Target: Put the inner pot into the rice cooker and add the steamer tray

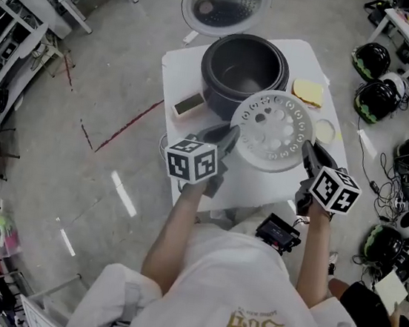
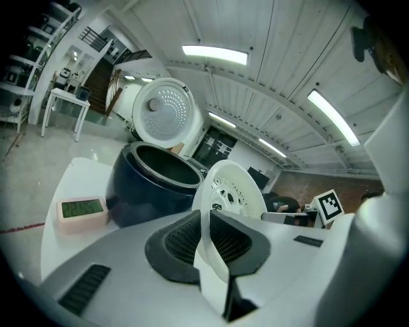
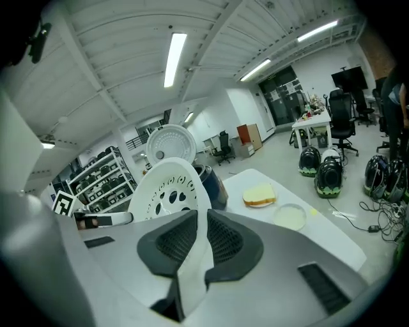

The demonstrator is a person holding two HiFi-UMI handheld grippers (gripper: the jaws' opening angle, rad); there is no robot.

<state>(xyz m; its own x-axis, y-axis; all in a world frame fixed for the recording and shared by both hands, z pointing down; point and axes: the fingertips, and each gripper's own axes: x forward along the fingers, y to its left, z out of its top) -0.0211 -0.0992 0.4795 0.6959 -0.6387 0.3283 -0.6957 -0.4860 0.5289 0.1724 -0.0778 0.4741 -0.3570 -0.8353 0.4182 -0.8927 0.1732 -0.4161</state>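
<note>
Left tongs (image 1: 229,136) and right tongs (image 1: 308,152) each pinch opposite rims of the steamer tray (image 1: 272,130), evidently steadying it for the rice cooker (image 1: 243,70).

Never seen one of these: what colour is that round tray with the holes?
The steamer tray is plain white; the head view shows it best.

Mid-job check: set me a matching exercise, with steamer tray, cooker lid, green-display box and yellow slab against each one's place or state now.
1 steamer tray
2 cooker lid
3 green-display box
4 yellow slab

A on the table, left of the rice cooker in the head view
B swung open
C on the table, right of the cooker
D clamped between left gripper and right gripper

Pairs: 1-D, 2-B, 3-A, 4-C
</note>
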